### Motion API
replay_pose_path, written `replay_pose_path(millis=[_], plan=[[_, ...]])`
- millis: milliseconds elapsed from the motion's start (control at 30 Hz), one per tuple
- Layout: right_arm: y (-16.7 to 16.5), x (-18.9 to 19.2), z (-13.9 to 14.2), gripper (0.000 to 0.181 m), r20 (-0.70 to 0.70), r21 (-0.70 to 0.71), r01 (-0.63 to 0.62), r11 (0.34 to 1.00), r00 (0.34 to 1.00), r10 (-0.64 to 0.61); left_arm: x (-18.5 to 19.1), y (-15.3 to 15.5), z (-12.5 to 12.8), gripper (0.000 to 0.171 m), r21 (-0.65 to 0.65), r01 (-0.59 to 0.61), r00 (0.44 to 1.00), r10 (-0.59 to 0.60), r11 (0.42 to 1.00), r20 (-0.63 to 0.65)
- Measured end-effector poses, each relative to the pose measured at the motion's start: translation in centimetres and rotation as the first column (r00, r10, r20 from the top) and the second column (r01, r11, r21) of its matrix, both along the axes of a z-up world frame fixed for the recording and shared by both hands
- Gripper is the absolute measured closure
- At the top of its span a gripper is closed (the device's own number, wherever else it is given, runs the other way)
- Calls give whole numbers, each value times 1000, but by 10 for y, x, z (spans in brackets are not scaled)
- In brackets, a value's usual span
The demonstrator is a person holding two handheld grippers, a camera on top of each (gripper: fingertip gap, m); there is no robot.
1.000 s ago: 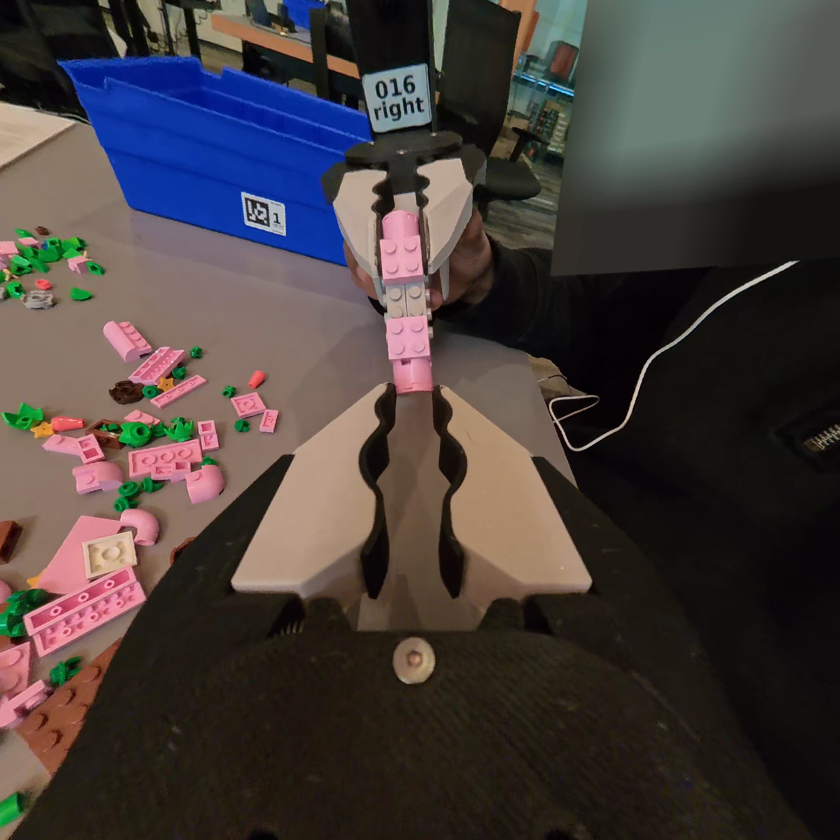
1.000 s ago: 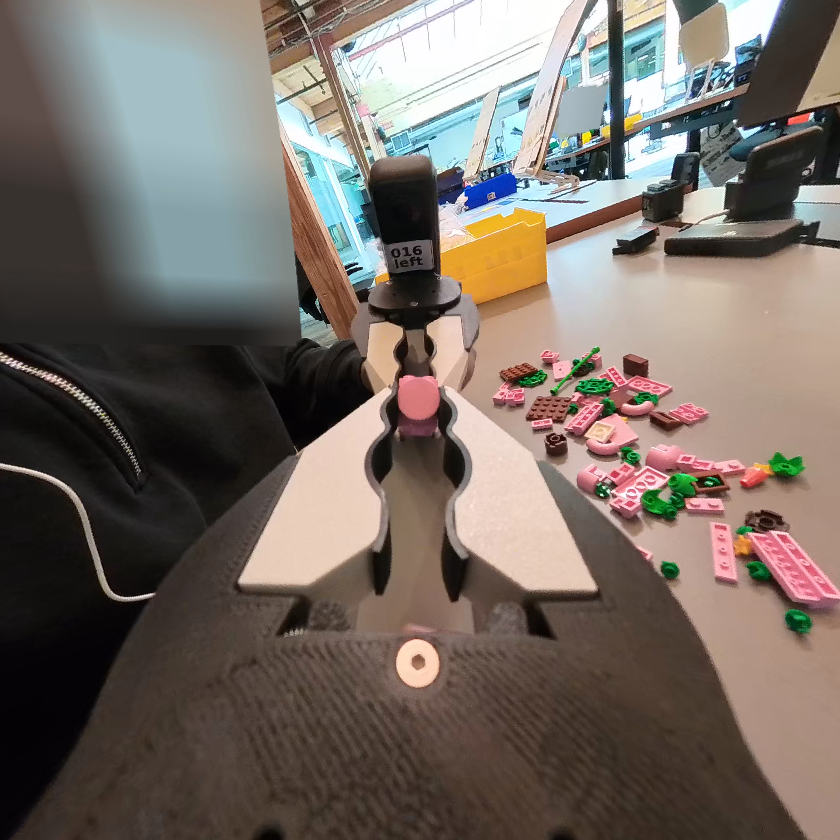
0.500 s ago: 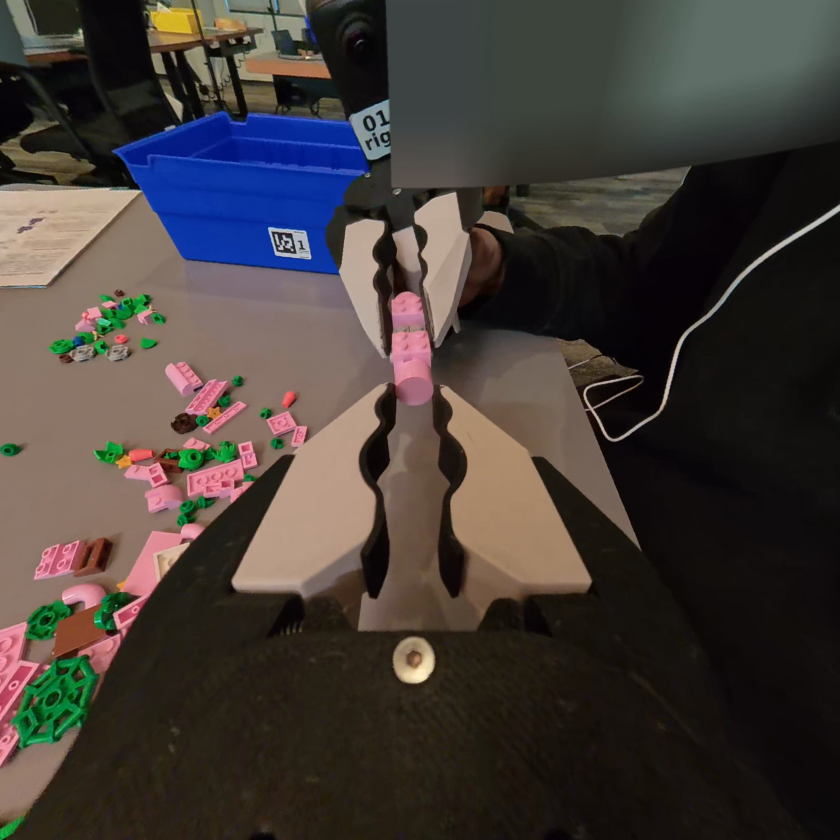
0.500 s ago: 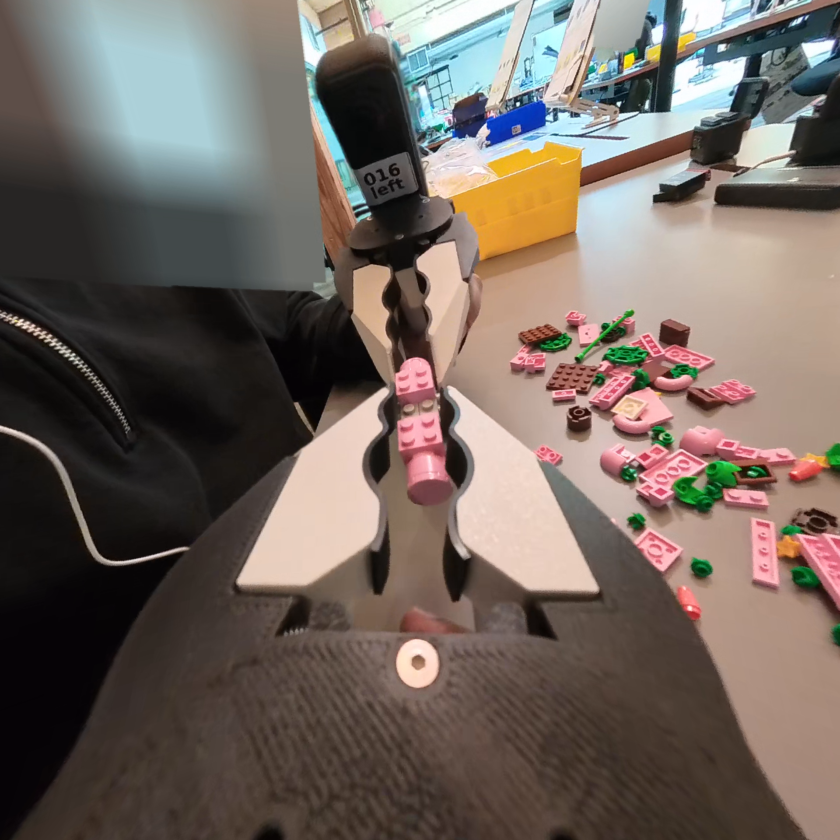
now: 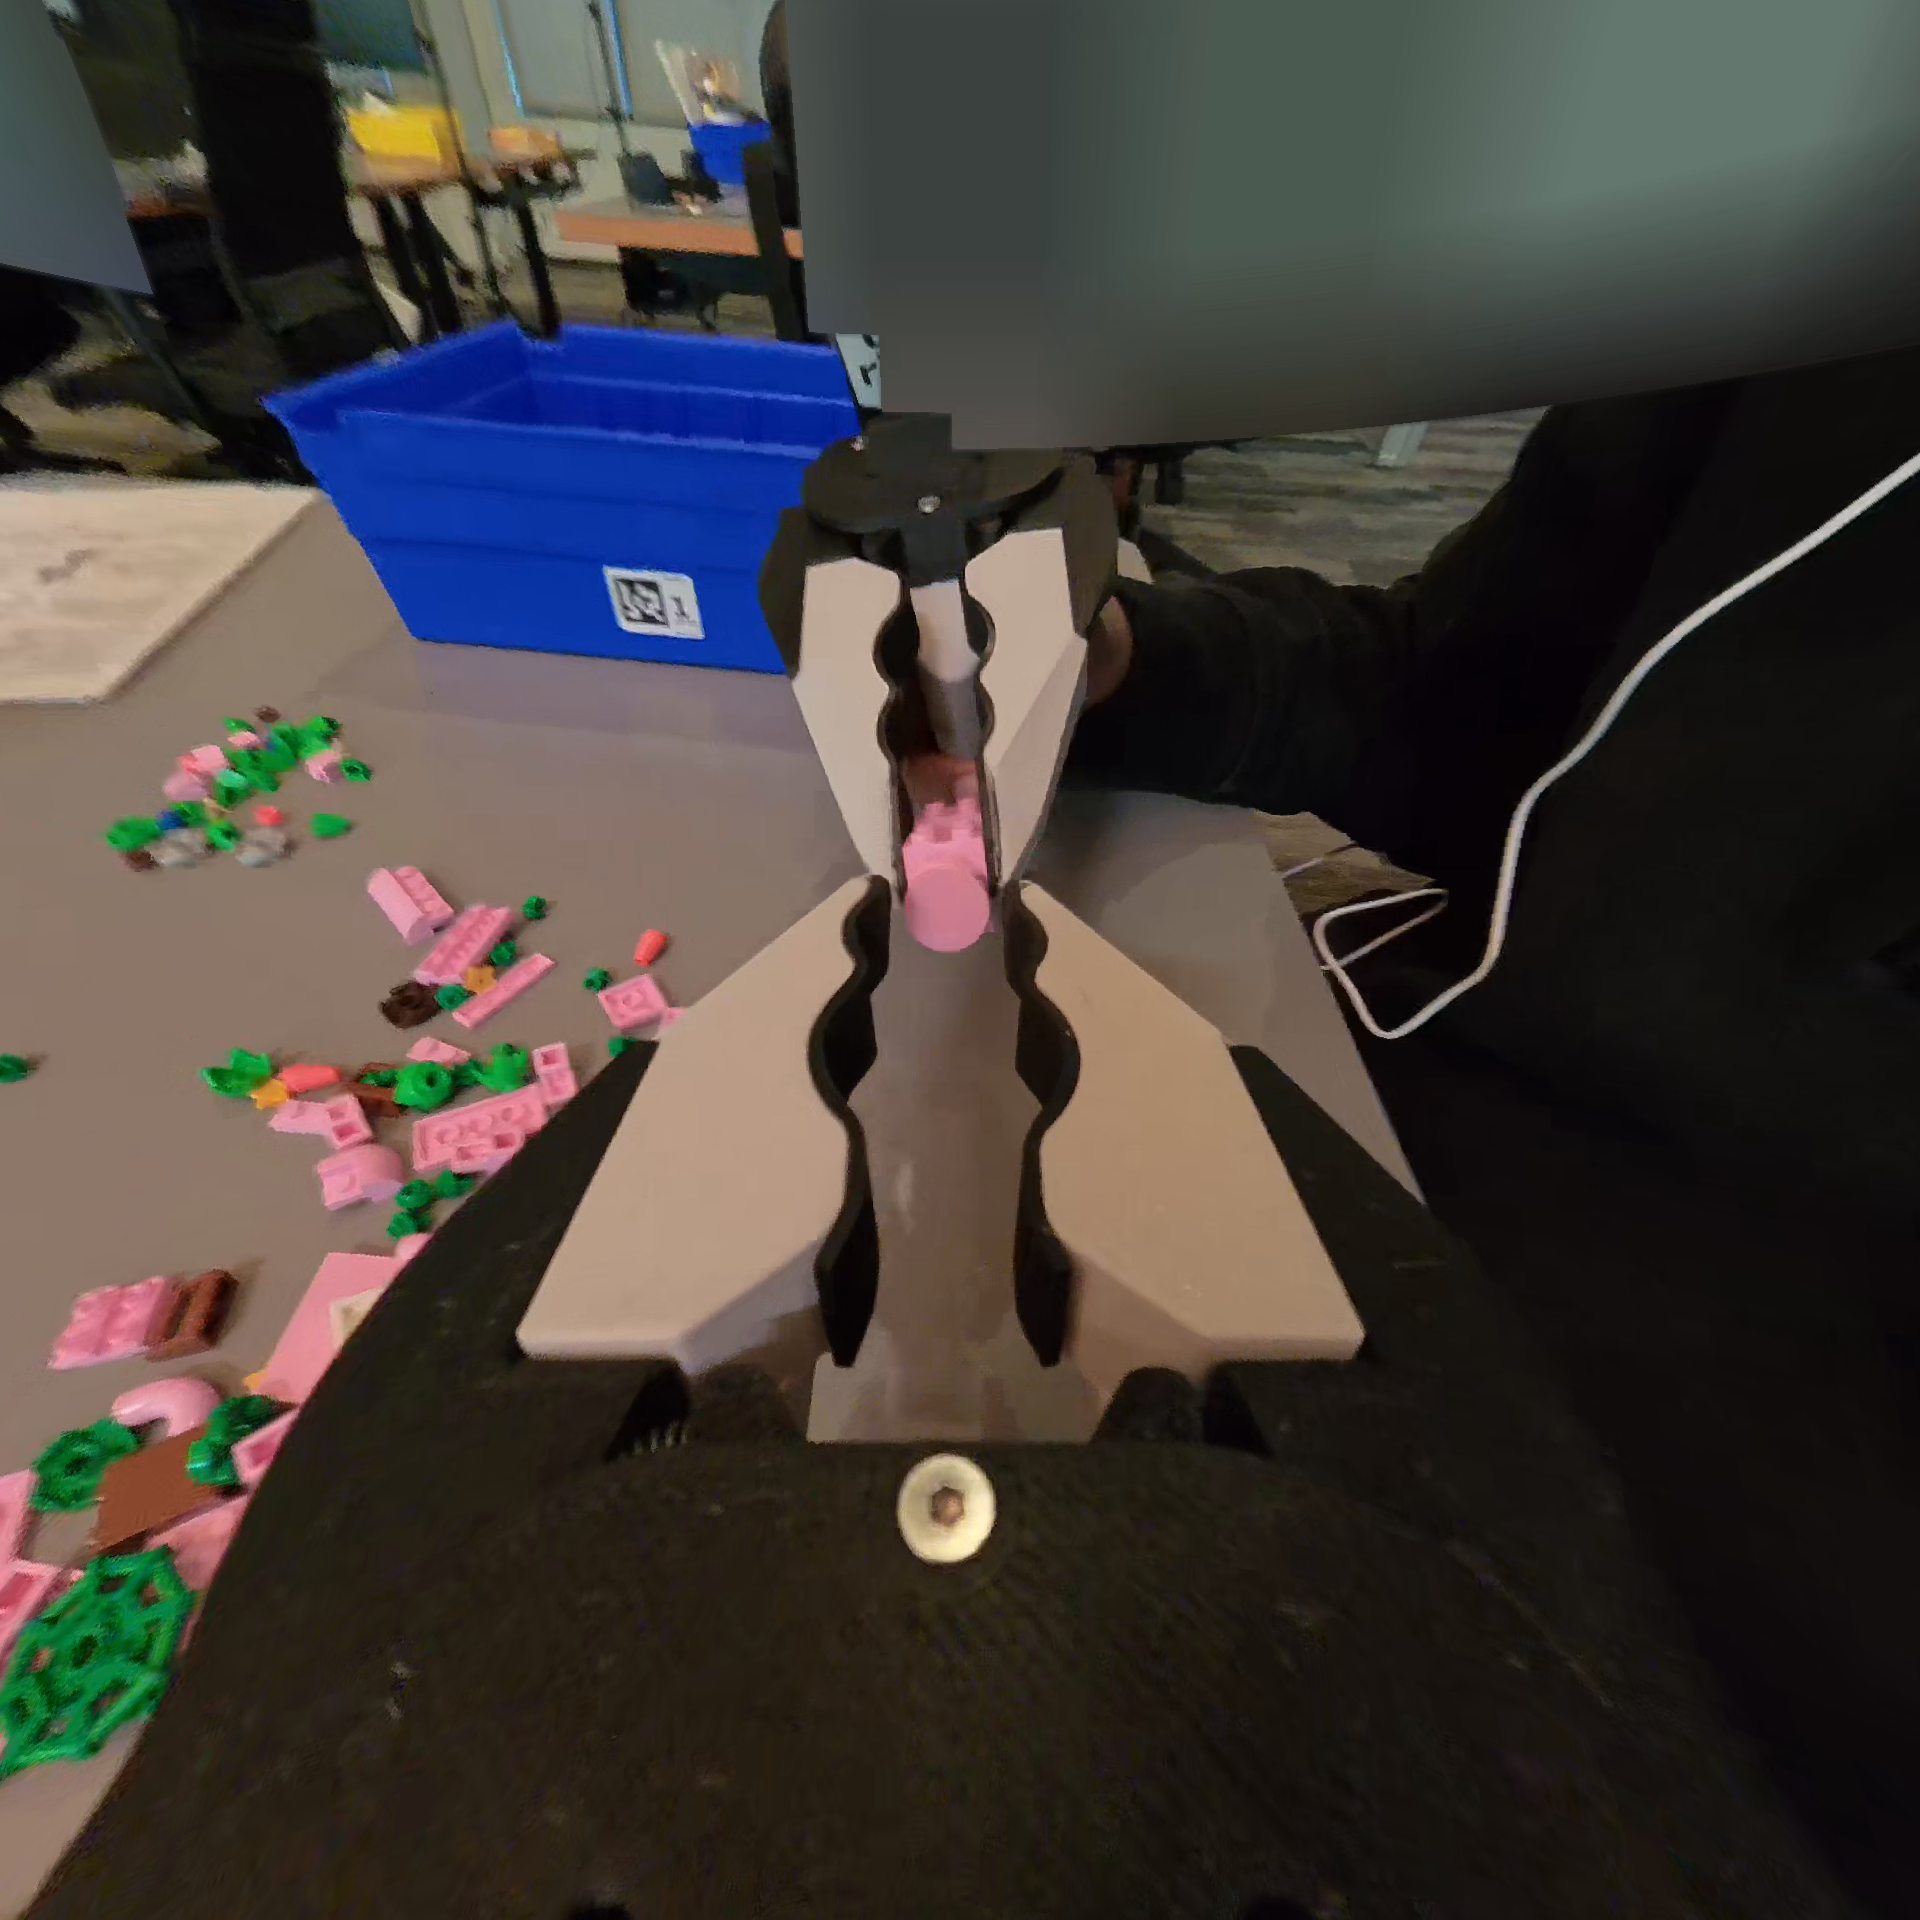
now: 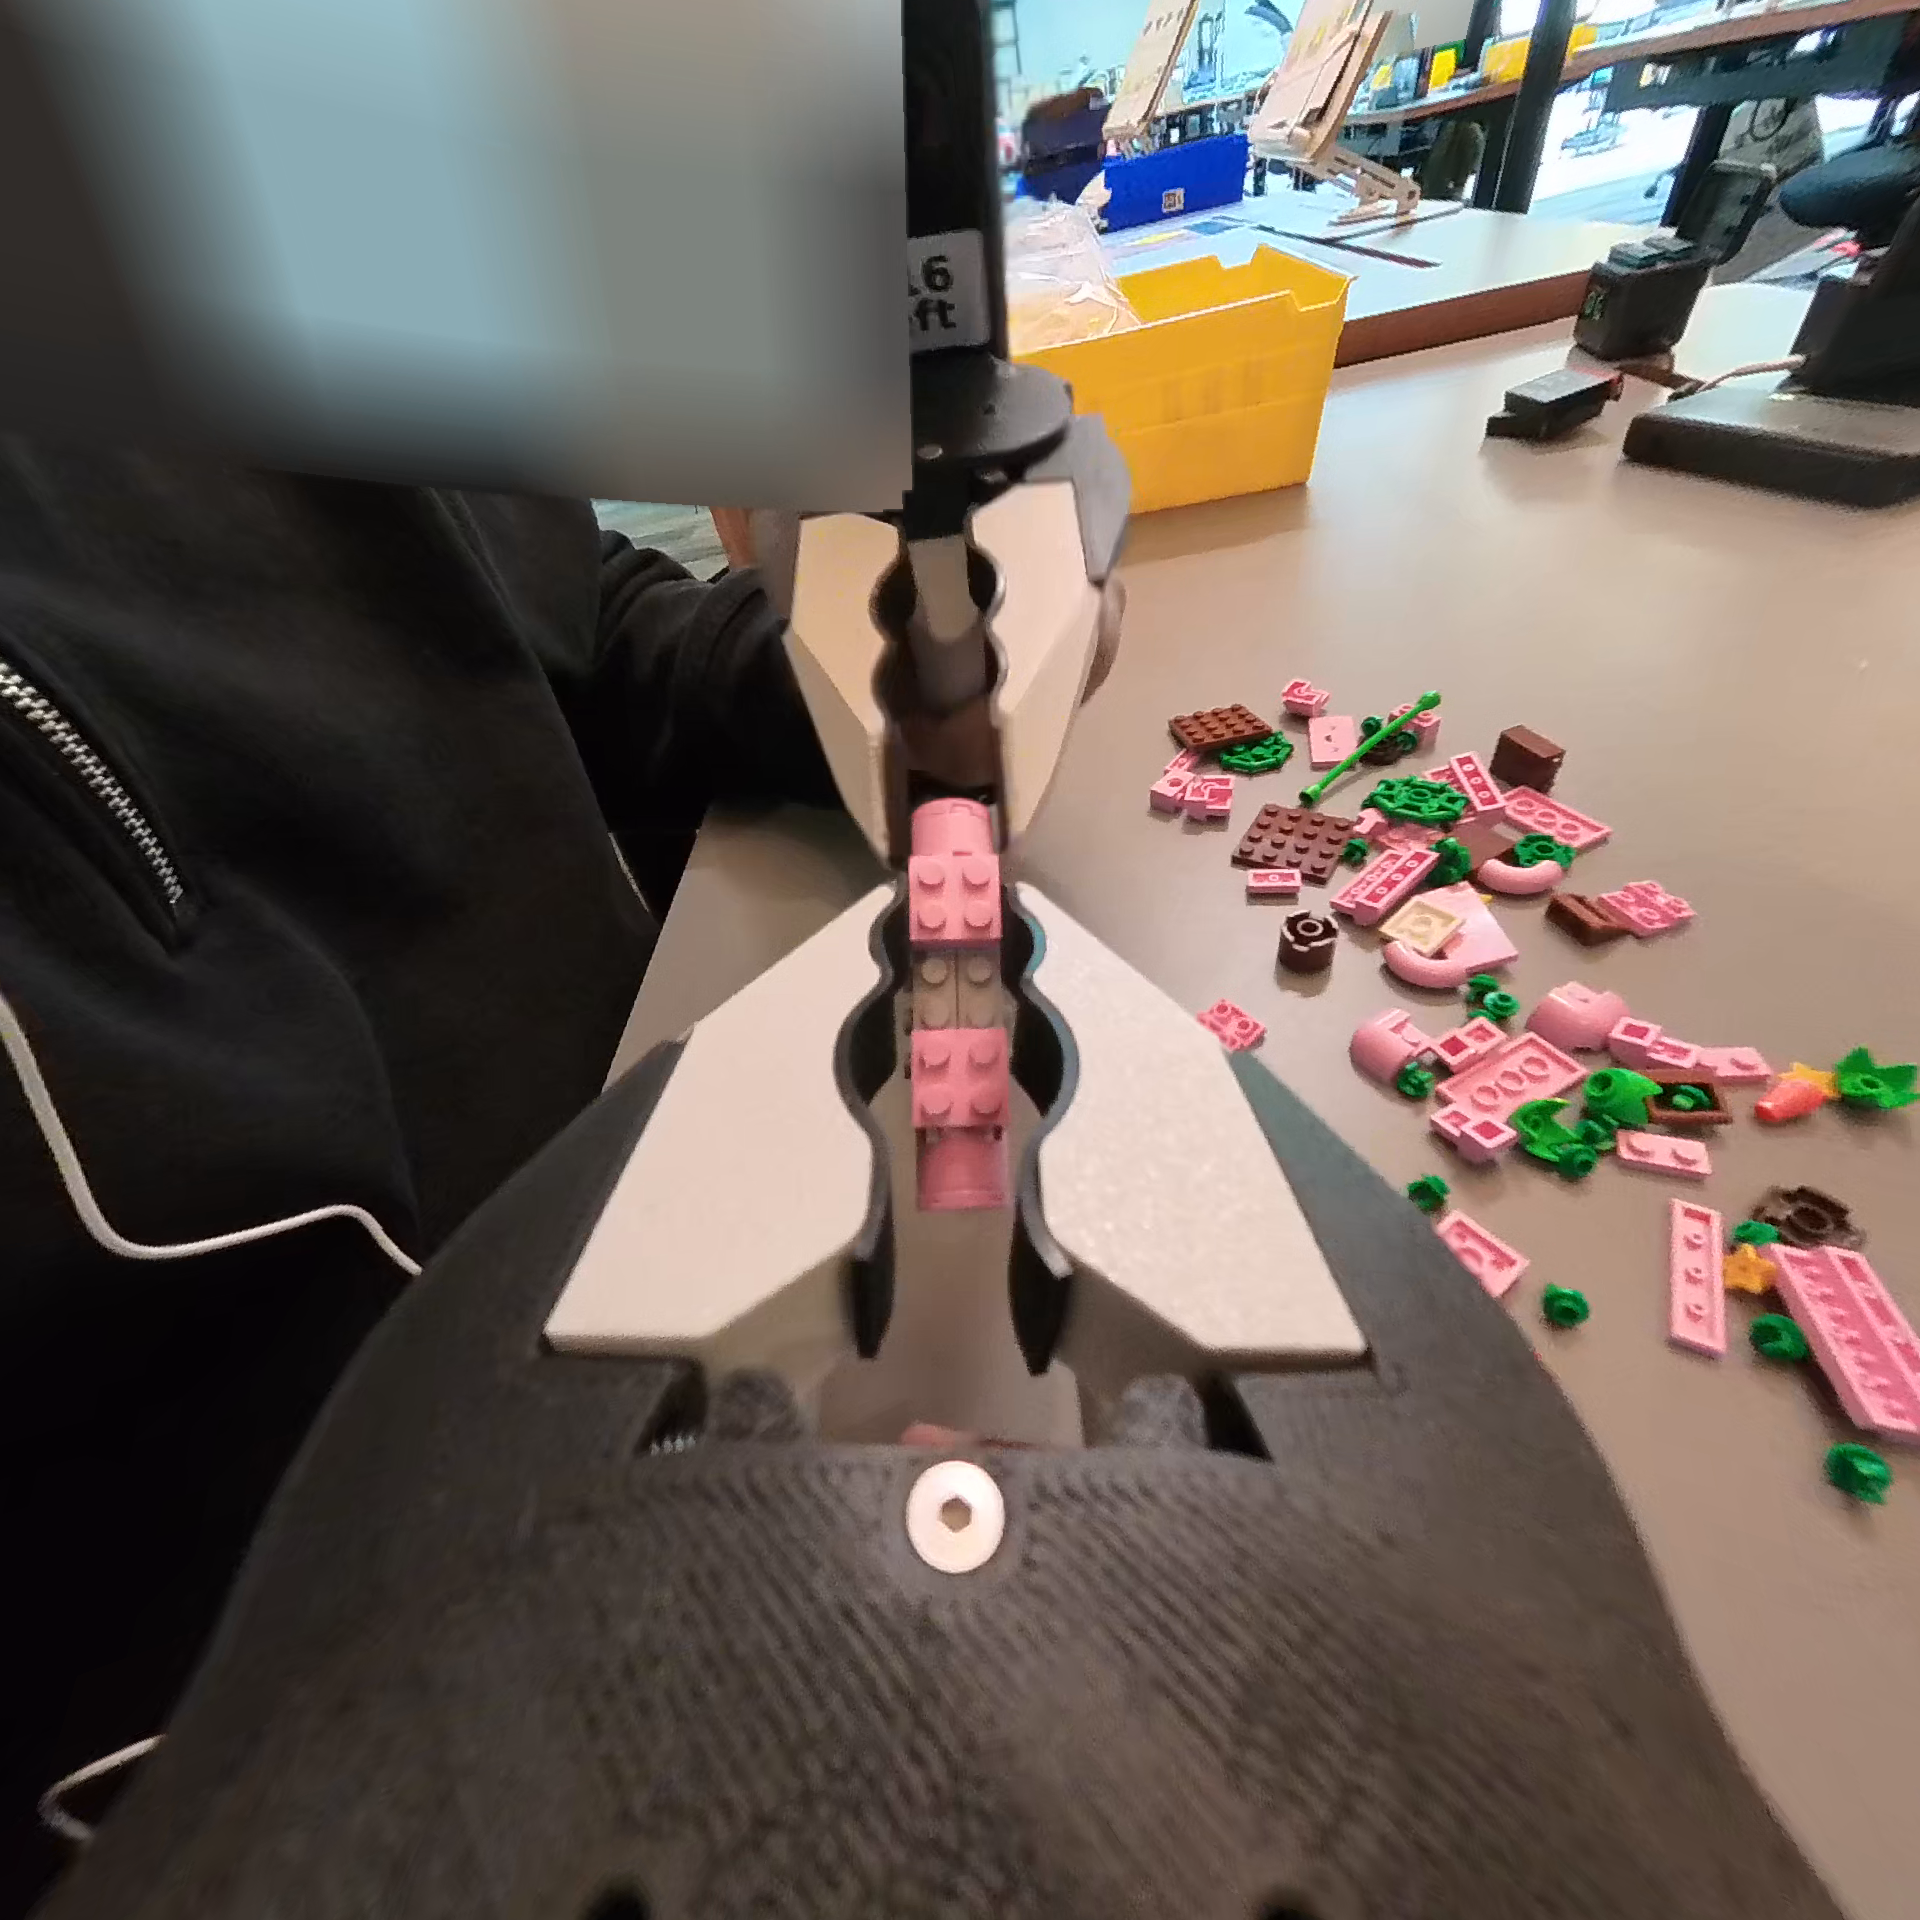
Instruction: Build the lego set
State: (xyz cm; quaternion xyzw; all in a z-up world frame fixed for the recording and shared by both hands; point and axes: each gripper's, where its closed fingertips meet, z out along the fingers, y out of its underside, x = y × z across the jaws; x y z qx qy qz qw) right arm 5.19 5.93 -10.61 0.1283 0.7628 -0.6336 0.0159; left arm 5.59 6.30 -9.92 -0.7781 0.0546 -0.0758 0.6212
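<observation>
A short pink and grey lego assembly (image 6: 956, 1070) with a round pink piece at each end lies lengthwise between the jaws of my right gripper (image 6: 956, 894), studs facing the camera; the gripper is shut on it. My left gripper (image 6: 948, 844) faces it tip to tip and its tips pinch the far round end. In the left wrist view I see the assembly (image 5: 940, 914) end-on between the tips of my left gripper (image 5: 943, 894), with my right gripper (image 5: 945, 857) just behind it. Both grippers hold it in the air over the grey table's (image 5: 644, 790) near edge.
Loose pink, green and brown pieces (image 6: 1507, 1081) lie scattered on the table; they also show in the left wrist view (image 5: 468, 1122). A blue bin (image 5: 561, 488), a paper sheet (image 5: 104, 582), a yellow bin (image 6: 1216, 364) and black devices (image 6: 1766, 416) stand farther off. A person in black (image 6: 364, 831) sits close. The grippers are tip to tip, or close to it.
Both grippers have turned together with the assembly. It now lies flat along my right jaws, studs up, instead of tilted. The left view now sees it end-on.
</observation>
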Motion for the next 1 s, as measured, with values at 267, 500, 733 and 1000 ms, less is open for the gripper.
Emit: replay_pose_path(millis=[267,500,733,1000], plan=[[1,-1,-8,166,19,38,0,999,1000,-1,-1,2,-11,158,-65,-20,997,15,998,-78],[0,7,-6,166,110,9,-59,998,992,58,7,0,-15,159,-82,31,994,-39,996,-98],[1,1,-9,166,6,65,-1,998,1000,0,1,0,-18,159,-124,28,998,-20,992,66],[3,-2,-11,167,-91,115,49,992,995,-39,-2,1,-23,158,-127,39,990,-22,991,137]])
